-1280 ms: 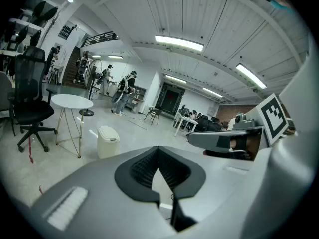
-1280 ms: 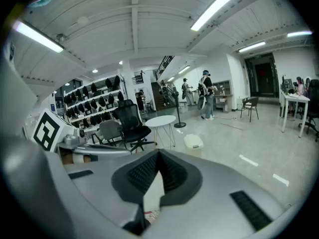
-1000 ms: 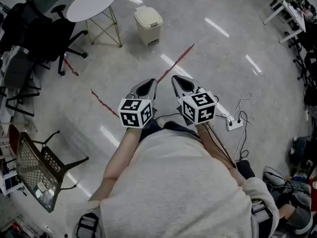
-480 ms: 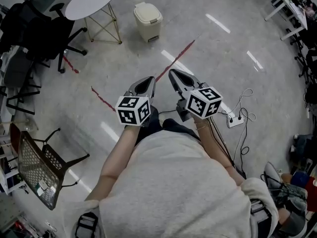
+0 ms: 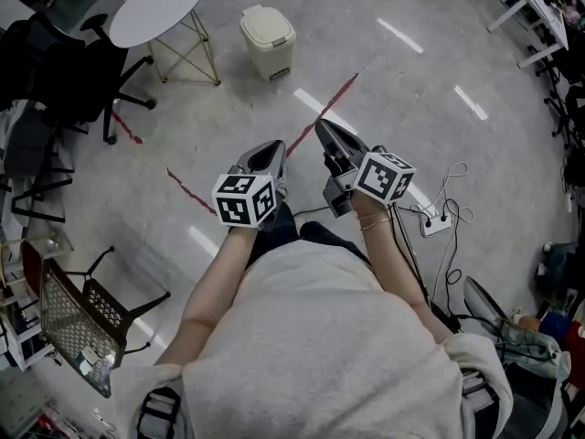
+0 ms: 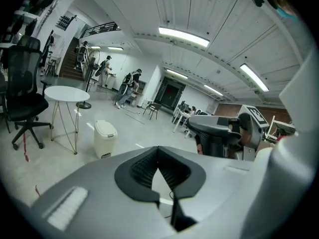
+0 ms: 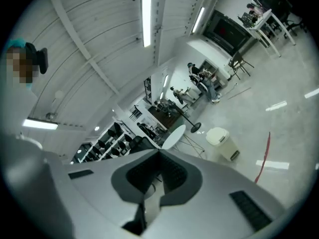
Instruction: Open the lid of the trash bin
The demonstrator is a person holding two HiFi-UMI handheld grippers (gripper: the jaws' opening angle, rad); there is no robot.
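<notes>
My left gripper (image 5: 268,152) and right gripper (image 5: 331,137) hang empty, jaws pressed together, the trash bin (image 5: 268,42) well ahead on the floor beside the round table (image 5: 155,7), lid down, and closed tips may slip off and shove it over.

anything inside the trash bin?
Cannot tell. The trash bin has its lid shut, and that covers the inside. Nothing lies on top of the lid.

The left grey two-jaw tool (image 5: 271,147) and the right grey two-jaw tool (image 5: 322,127), held forward side by side, jaws together, empty.
</notes>
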